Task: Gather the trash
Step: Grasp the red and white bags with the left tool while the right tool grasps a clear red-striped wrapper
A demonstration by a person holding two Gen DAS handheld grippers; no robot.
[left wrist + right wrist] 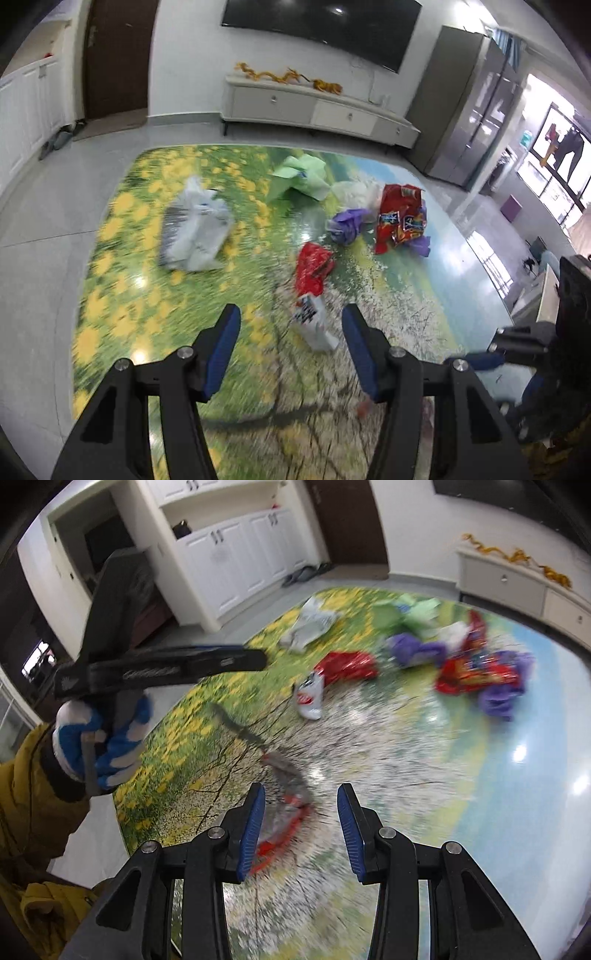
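Trash lies scattered on a shiny floor with a flower-meadow print. My left gripper (291,317) is open above a small white packet (314,326), with a red foil wrapper (312,271) just beyond. Farther off lie a white plastic bag (194,229), a green bag (301,177), a purple bag (347,223) and a large red snack bag (400,218). My right gripper (301,799) is open above a clear wrapper with red edges (284,823). The white packet (310,698) and red wrapper (347,664) show ahead in the right wrist view. The left gripper (258,659) is seen side-on there.
A white TV cabinet (314,109) stands along the far wall under a black screen (317,26). A grey cabinet (469,110) is at the right. White cupboards (236,554) and a dark door (347,524) stand behind. A gloved hand (99,738) holds the left gripper.
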